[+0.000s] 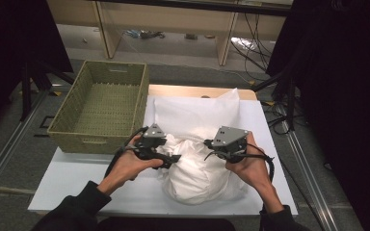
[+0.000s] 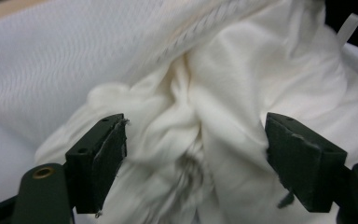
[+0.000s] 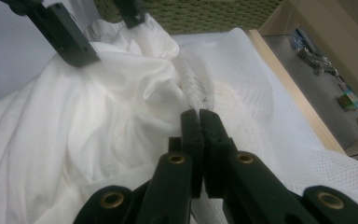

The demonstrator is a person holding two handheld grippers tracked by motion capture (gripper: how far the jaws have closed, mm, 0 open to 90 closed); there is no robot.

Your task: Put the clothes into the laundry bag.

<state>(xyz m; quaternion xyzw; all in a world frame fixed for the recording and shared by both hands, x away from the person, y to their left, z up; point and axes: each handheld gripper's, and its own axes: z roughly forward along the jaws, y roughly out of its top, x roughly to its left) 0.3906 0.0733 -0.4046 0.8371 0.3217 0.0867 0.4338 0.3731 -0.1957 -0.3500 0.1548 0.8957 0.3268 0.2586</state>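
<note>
A crumpled white cloth bundle [image 1: 197, 173] lies at the front of a white mesh pillow [image 1: 192, 113] on the table. My left gripper [image 1: 173, 158] reaches into the bundle's left side. In the left gripper view it [image 2: 196, 135] is open, its jaws standing wide on either side of a twisted fold of cloth [image 2: 191, 116] without pressing on it. My right gripper [image 1: 207, 142] is at the bundle's upper right. In the right gripper view it [image 3: 199, 114] is shut, its tips against the cloth [image 3: 74, 130] beside the pillow's seam; I cannot tell whether cloth is pinched.
A woven green basket [image 1: 67, 113] stands at the table's back left, just beyond the left hand. The white table top [image 1: 77, 178] reaches forward to its front edge. Dark tripod legs and cables stand on the floor to both sides.
</note>
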